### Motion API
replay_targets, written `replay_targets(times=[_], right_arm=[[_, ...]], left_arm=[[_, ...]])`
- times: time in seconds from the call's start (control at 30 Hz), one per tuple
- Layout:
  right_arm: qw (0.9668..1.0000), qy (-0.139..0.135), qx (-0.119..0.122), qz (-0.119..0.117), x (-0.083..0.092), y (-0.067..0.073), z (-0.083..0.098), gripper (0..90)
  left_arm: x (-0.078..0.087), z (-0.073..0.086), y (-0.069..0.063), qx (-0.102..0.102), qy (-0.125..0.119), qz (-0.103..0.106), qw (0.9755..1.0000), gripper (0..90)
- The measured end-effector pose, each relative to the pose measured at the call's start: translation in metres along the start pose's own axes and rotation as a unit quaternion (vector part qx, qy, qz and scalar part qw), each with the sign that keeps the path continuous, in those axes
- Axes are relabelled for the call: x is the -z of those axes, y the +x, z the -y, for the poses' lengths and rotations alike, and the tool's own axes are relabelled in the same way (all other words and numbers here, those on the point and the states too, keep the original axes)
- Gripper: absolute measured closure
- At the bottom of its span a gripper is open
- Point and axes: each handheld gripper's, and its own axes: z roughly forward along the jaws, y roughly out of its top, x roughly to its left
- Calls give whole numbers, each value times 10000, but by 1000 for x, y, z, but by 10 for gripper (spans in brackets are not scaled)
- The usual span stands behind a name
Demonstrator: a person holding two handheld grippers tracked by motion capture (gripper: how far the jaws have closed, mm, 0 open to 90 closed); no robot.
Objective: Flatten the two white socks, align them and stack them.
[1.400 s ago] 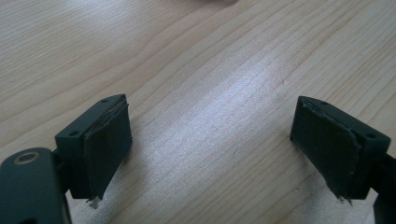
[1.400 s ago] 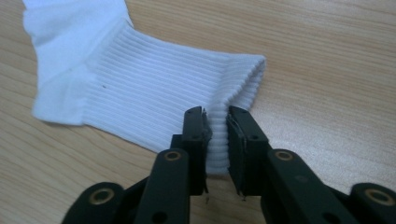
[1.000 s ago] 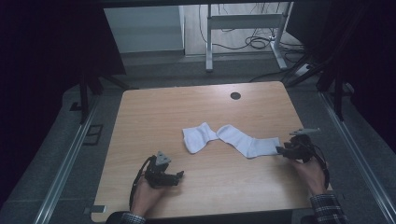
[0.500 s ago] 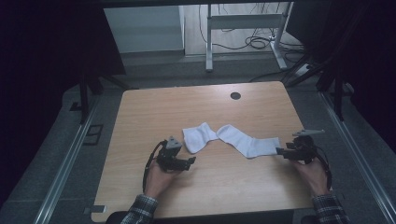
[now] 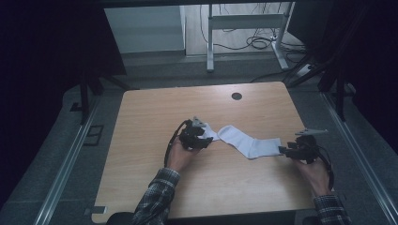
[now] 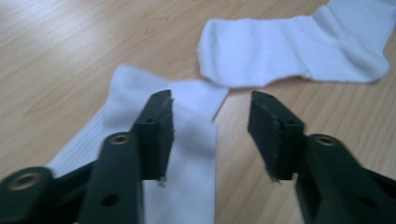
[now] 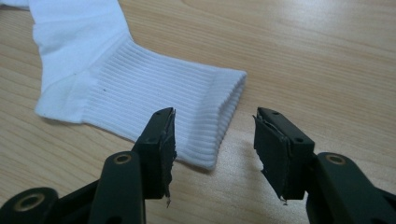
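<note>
From above we see two white socks [image 5: 248, 143] lying mid-table [image 5: 155, 108], the left gripper [image 5: 199, 138] at their left end, the right gripper [image 5: 293, 151] at the cuff, bare wood all around. In the left gripper view the jaws, just closing, stand apart over the near sock [image 6: 191, 135], seemingly not pinching. In the right gripper view the jaws have been closing but still gape around the ribbed cuff [image 7: 205, 112].

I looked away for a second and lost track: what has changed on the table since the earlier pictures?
The left gripper moved up the table from its near edge to the left end of the white socks. Its jaws have just been closing, with the sock's edge between them but not yet pinched. The right gripper stayed at the ribbed cuff, jaws apart, closing a little. The socks lie as before.
</note>
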Motion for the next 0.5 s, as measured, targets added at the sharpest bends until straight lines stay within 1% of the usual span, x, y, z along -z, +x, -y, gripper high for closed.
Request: replay_targets(times=[0.1, 0.23, 0.3, 0.33, 0.37, 0.43, 0.5], right_arm=[[9999, 121, 33, 29, -3, -1, 0, 545], [9998, 165, 97, 86, -5, 1, -1, 624], [9998, 131, 107, 78, -4, 2, -2, 657], [9999, 99, 108, 83, -4, 2, -2, 674], [9998, 69, 133, 102, -3, 3, -3, 689], [9998, 29, 154, 120, -2, 4, -4, 703], [9998, 36, 163, 148, -3, 4, -5, 693]], left_arm=[[-12, -11, 0, -19, 22, 15, 10000, 588], [-29, -23, -2, -45, 69, 9, 10000, 665], [-37, -27, -3, -66, 90, -68, 9999, 690], [-40, -29, -2, -16, 88, -45, 10000, 700], [-44, -30, -2, 67, 63, 7, 10000, 701], [-50, -33, -3, 78, 98, -45, 9999, 695], [-55, -34, -3, 118, 129, -63, 9998, 666]])
